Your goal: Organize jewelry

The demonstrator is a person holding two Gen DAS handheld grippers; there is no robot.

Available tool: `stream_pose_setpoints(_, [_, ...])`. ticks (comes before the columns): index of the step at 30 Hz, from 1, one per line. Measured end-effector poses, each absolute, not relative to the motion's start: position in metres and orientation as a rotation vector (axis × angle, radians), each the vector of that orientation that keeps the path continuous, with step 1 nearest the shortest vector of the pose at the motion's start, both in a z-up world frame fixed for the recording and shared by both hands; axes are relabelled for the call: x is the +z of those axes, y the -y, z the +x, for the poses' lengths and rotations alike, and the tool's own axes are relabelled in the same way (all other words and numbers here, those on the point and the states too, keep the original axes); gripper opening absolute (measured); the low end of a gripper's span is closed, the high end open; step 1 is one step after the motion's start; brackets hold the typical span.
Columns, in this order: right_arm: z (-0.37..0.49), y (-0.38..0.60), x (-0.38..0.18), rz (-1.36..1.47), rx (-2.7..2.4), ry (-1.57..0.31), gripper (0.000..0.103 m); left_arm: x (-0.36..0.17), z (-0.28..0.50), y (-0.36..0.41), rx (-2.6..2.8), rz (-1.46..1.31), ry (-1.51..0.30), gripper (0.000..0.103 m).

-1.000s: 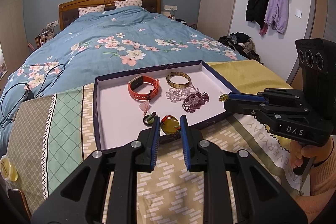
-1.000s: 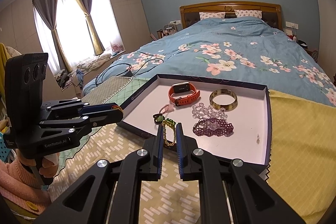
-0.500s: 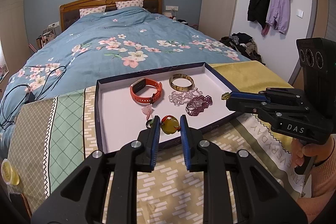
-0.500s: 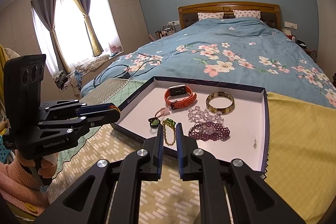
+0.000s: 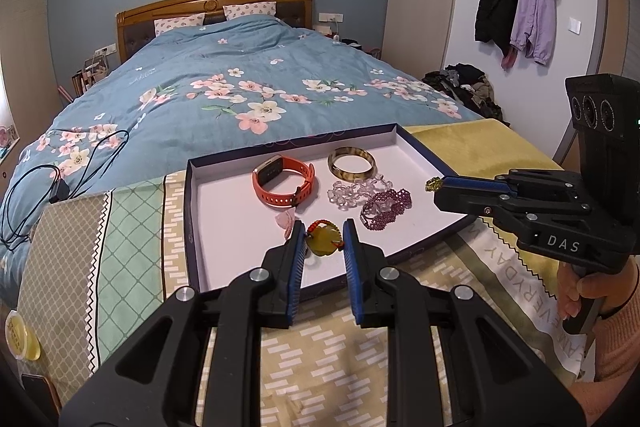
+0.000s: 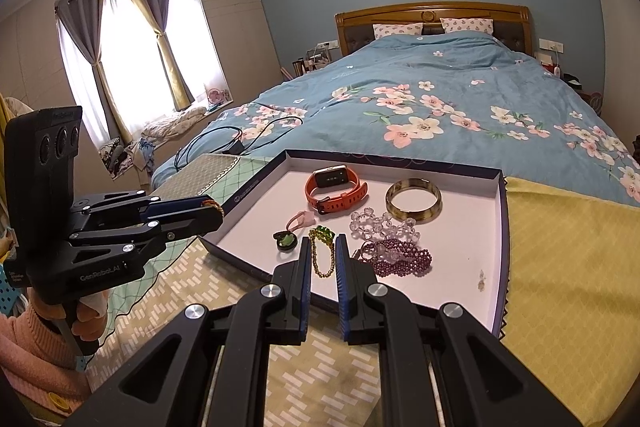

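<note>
Jewelry lies in a shallow white tray (image 5: 224, 227) with a dark rim, set on patterned cloths at the foot of a bed (image 5: 240, 75). Inside it are an orange watch (image 5: 282, 183), a mottled bangle (image 5: 352, 163), a clear bead bracelet (image 5: 352, 191) and a purple bead bracelet (image 5: 386, 207) touching it, plus a pink piece (image 5: 286, 221) and a small dark green pendant (image 6: 285, 241) near the tray's front.

The left gripper (image 5: 323, 241) hovers over the tray's near edge, its blue pads nearly closed on a yellow-green stone pendant with red cord (image 5: 323, 242), which hangs between them. In the right wrist view a bit of that cord pokes out at this gripper's tip.

The right gripper (image 6: 323, 255) is likewise nearly closed, pinching a gold chain with green stones (image 6: 321, 251); the green cluster sits at the fingertips and the chain loops down between the pads, above the tray's front. From the left wrist view only a green-gold bit shows at its tip, over the tray's right side.

A hand (image 5: 576, 291) in a pink sleeve grips the right handle.
</note>
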State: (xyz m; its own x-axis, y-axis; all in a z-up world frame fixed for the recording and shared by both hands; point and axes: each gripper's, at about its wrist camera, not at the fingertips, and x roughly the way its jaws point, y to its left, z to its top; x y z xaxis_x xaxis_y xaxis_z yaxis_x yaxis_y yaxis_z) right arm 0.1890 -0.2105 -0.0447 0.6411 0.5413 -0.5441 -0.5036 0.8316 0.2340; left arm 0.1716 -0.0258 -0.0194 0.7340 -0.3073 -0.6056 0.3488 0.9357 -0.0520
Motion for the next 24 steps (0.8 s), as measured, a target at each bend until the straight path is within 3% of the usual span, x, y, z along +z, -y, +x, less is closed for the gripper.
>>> stream_pose_setpoints(24, [0.204,0.211,-0.044,0.066,0.585,-0.639,0.010,-0.018,0.186,0.026,-0.341,0.068,-0.650,0.020])
